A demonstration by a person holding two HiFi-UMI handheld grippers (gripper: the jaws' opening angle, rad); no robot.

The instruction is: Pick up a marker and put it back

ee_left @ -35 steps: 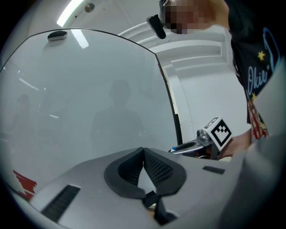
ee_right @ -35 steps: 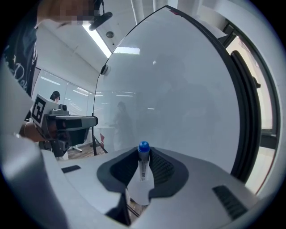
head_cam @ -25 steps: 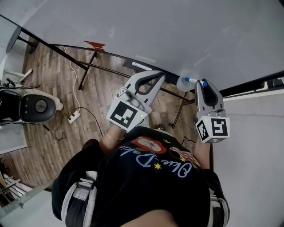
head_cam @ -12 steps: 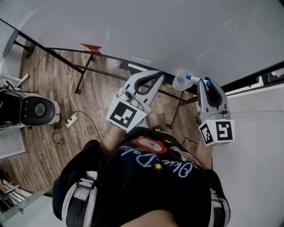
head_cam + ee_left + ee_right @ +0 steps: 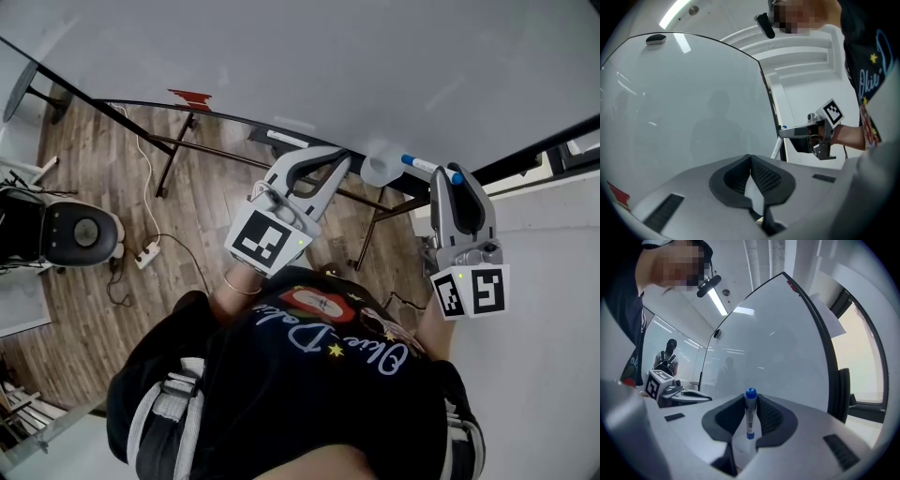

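A white marker (image 5: 424, 166) with a blue cap (image 5: 457, 176) is clamped between the jaws of my right gripper (image 5: 450, 180), which is shut on it in front of the whiteboard (image 5: 328, 66). In the right gripper view the marker (image 5: 750, 420) stands cap-up between the pads, over a pale round cup (image 5: 742, 451). From the head view that cup (image 5: 375, 171) sits at the board's lower edge, just left of the marker's free end. My left gripper (image 5: 337, 159) hangs left of the cup, jaws together and empty (image 5: 751, 158). The left gripper view shows the right gripper (image 5: 790, 132) with the marker (image 5: 776, 149).
The board's black lower frame holds a white stick-like object (image 5: 286, 139) and a red piece (image 5: 190, 97). Below are the stand's legs (image 5: 173, 155), a wooden floor with a power strip (image 5: 146, 254) and a chair (image 5: 70, 232). A white wall lies right.
My right gripper has moved to the right with the marker, so the marker now lies farther from the cup. The left gripper has hardly shifted.
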